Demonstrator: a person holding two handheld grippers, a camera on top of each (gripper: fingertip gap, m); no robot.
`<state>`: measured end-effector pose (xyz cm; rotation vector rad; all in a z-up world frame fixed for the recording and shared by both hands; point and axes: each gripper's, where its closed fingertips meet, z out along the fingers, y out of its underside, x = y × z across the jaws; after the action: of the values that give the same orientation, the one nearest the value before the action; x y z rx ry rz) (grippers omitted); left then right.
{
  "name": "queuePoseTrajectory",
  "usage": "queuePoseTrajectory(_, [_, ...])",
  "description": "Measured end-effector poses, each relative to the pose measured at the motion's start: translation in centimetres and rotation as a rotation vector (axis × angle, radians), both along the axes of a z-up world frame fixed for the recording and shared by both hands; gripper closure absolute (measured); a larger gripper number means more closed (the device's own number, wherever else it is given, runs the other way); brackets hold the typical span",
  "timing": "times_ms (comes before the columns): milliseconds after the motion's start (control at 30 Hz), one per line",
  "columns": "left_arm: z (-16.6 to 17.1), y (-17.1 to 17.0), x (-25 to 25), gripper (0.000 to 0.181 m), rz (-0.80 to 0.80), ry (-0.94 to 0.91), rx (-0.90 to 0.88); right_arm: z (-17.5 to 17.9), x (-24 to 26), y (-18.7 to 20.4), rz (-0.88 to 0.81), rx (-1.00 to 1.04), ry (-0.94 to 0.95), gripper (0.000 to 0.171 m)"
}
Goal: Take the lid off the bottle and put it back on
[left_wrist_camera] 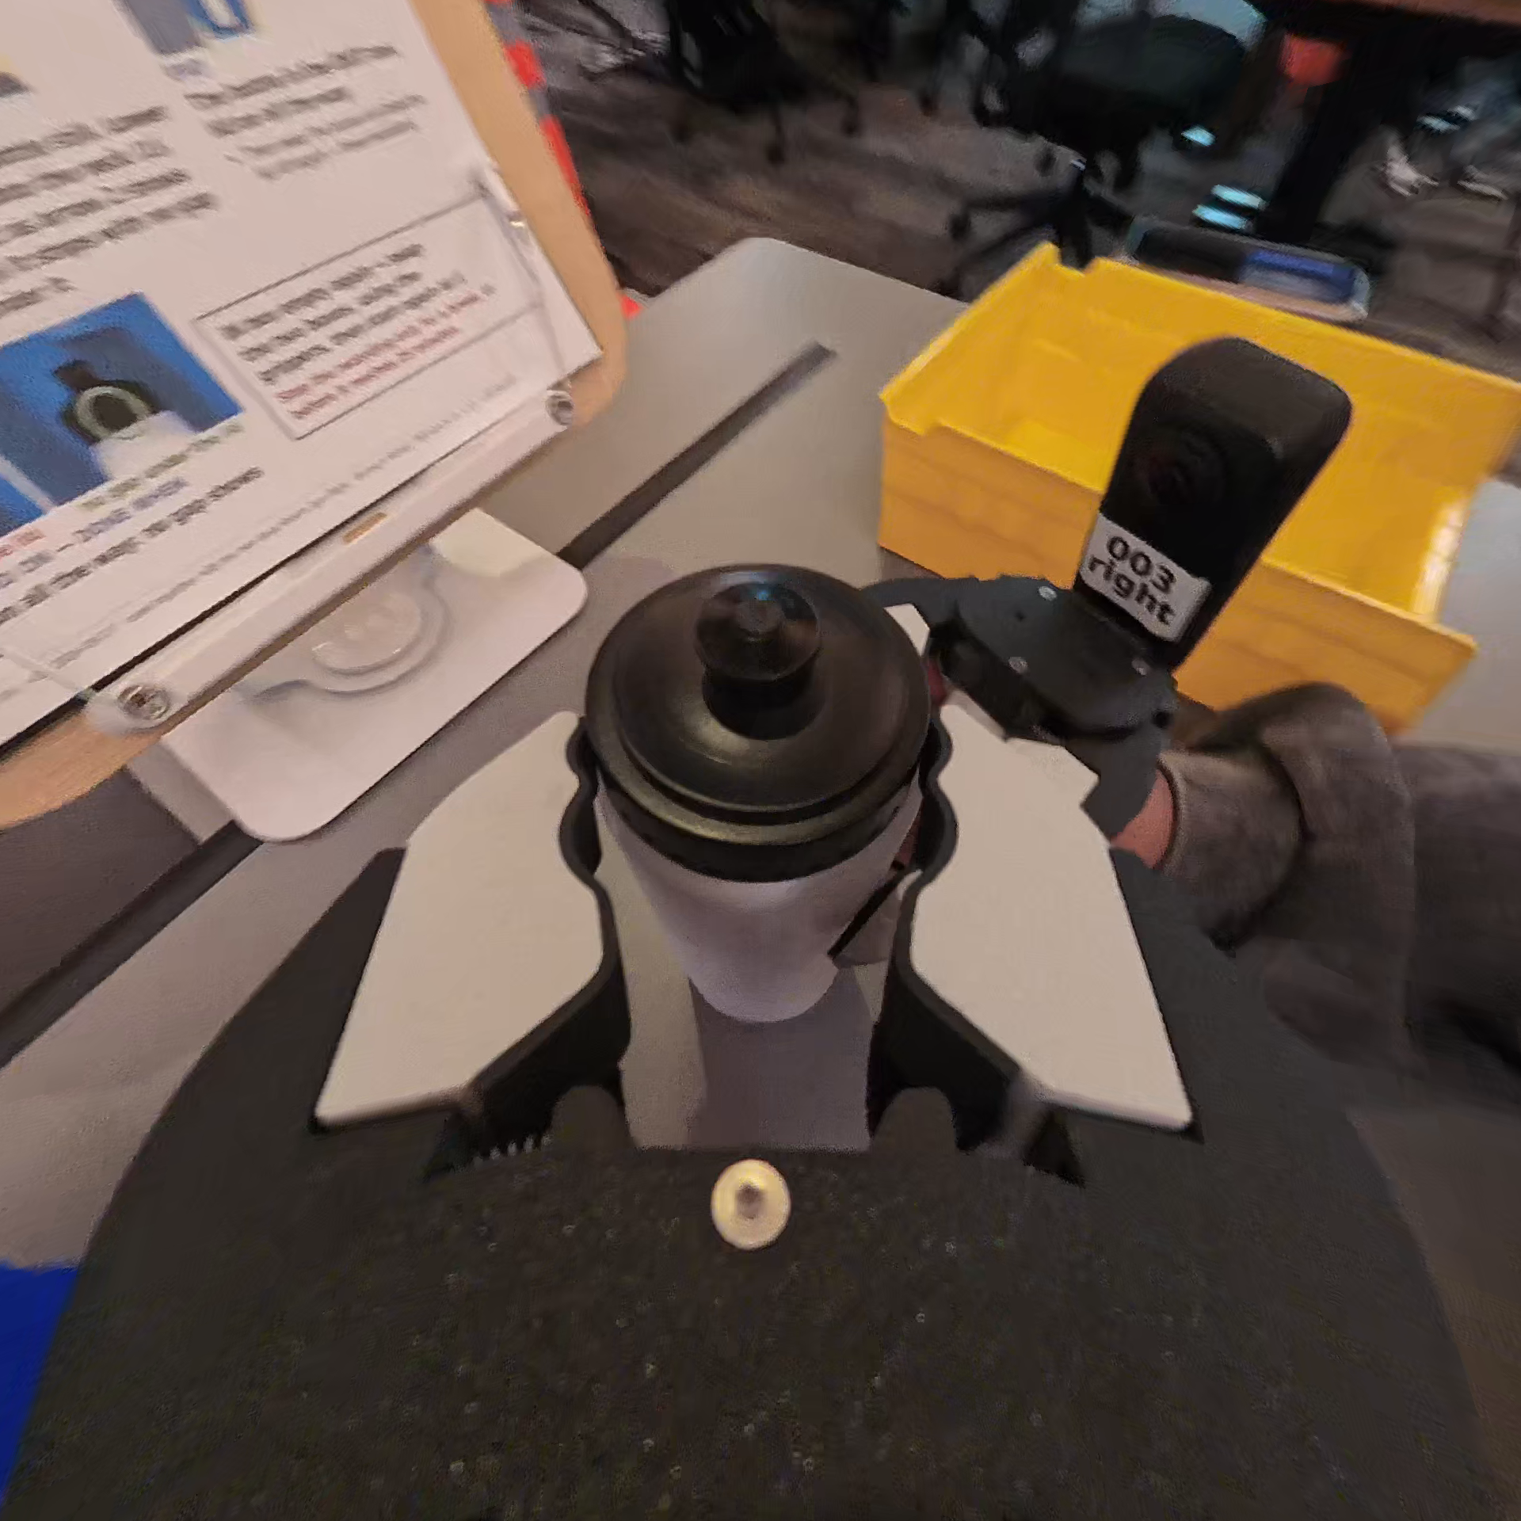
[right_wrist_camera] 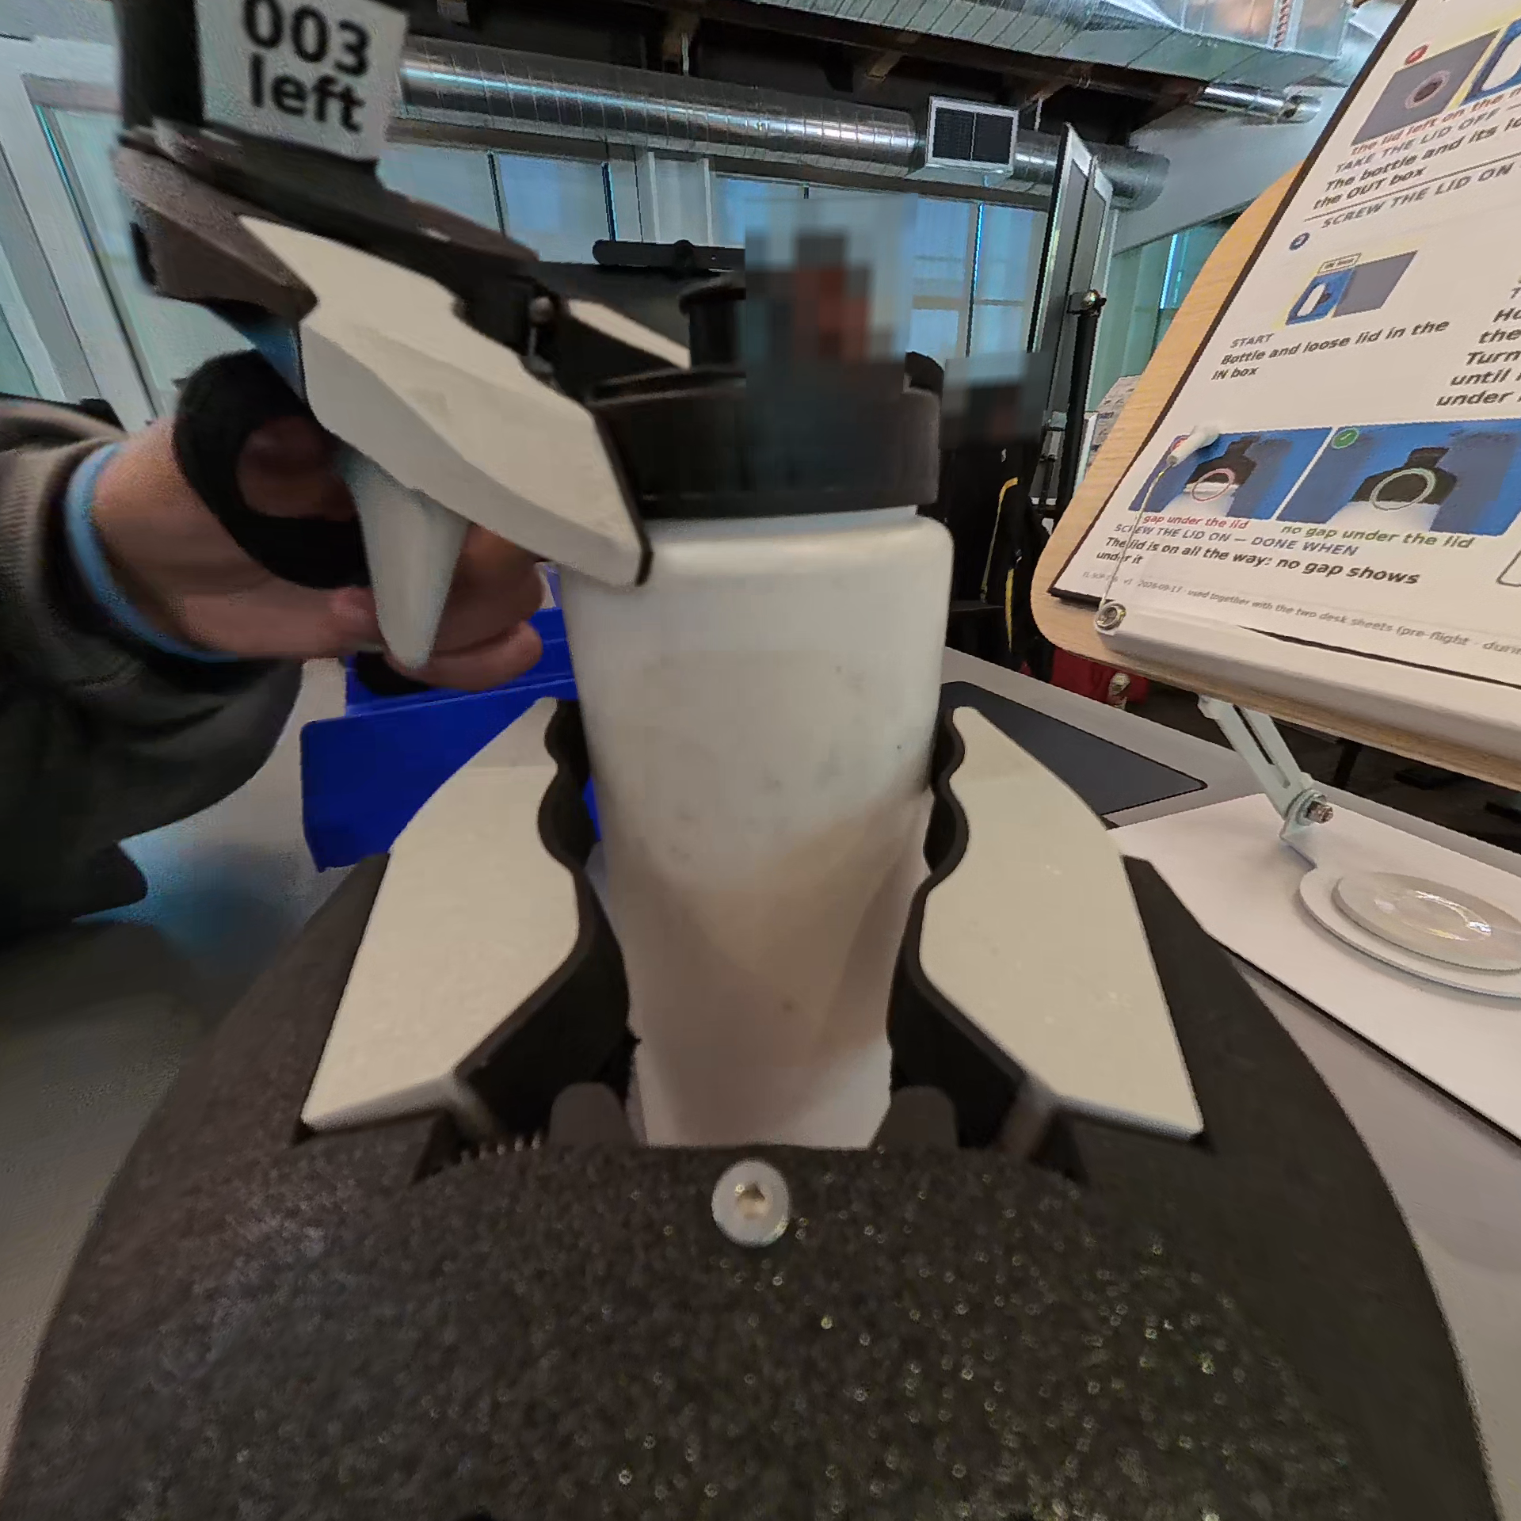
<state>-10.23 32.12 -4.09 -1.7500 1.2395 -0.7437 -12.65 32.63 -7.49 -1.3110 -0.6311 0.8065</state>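
Note:
A white bottle [right_wrist_camera: 765, 741] stands upright on the grey table, with a black lid [left_wrist_camera: 757, 700] with a centre knob on top. My left gripper [left_wrist_camera: 757, 794] comes from above and is shut on the lid's rim; its near finger [right_wrist_camera: 461, 428] shows in the right wrist view. My right gripper [right_wrist_camera: 753, 765] is shut on the bottle's body, one finger on each side. The bottle's white body [left_wrist_camera: 741, 930] shows under the lid in the left wrist view. A mosaic patch hides part of the lid [right_wrist_camera: 683, 461] in the right wrist view.
A yellow bin [left_wrist_camera: 1070, 395] stands behind the bottle on the right. A blue bin [right_wrist_camera: 428, 757] sits behind my left hand. An instruction board [left_wrist_camera: 247, 288] on a white stand [left_wrist_camera: 370, 683] leans close beside the bottle. Chairs stand on the floor beyond the table [left_wrist_camera: 741, 329].

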Motion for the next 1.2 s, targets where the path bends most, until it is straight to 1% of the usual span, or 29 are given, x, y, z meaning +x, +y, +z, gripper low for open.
queuePoseTrajectory(167, [-0.1,0.1,-0.2,0.107,-0.297,0.065,-0.042,-0.1,0.2,0.3,-0.014,0.001,-0.002,0.092])
queuePoseTrajectory(300, [0.0,0.6,0.1,0.107,-0.471,0.08,-0.062,-0.2,0.8,0.7,-0.041,0.003,-0.009,0.095])
queuePoseTrajectory(433, [0.1,0.8,0.3,0.108,-0.57,0.083,-0.077,-0.1,1.1,0.9,-0.044,-0.007,0.007,0.096])
queuePoseTrajectory(567, [0.1,0.9,0.3,0.108,-0.589,0.044,-0.081,-0.1,1.2,0.9,-0.048,-0.007,0.006,0.096])
queuePoseTrajectory(700, [0.1,0.7,-0.1,0.108,-0.558,-0.021,-0.081,-0.2,0.9,0.9,-0.04,0.001,-0.007,0.096])
queuePoseTrajectory(767, [0.2,0.6,-0.3,0.107,-0.513,-0.049,-0.097,-0.2,0.6,0.8,-0.034,0.004,-0.015,0.096])
queuePoseTrajectory(800, [0.2,0.5,-0.3,0.102,-0.487,-0.053,-0.117,-0.2,0.6,0.8,-0.035,0.005,-0.018,0.096])
queuePoseTrajectory(833, [0.4,0.4,-0.2,0.092,-0.458,-0.055,-0.129,-0.2,0.6,0.8,-0.036,0.005,-0.019,0.096])
queuePoseTrajectory(867, [0.7,0.4,-0.1,0.087,-0.424,-0.065,-0.128,-0.2,0.5,0.8,-0.034,0.005,-0.021,0.096])
queuePoseTrajectory(900, [1.2,0.5,0.2,0.085,-0.39,-0.091,-0.12,-0.3,0.5,0.8,-0.035,0.005,-0.022,0.096])
queuePoseTrajectory(967, [2.1,0.7,0.8,0.085,-0.302,-0.148,-0.108,-0.3,0.4,0.7,-0.035,0.007,-0.028,0.096])
queuePoseTrajectory(1067, [1.7,1.8,1.4,0.084,-0.101,-0.155,-0.088,-0.3,0.3,0.8,-0.041,0.006,-0.028,0.096])
queuePoseTrajectory(1167, [1.3,2.2,1.6,0.084,0.053,-0.181,-0.023,-0.3,0.3,0.9,-0.039,0.003,-0.026,0.096])
queuePoseTrajectory(1200, [1.4,2.0,1.6,0.084,0.08,-0.195,0.006,-0.3,0.3,0.9,-0.039,0.003,-0.026,0.096])
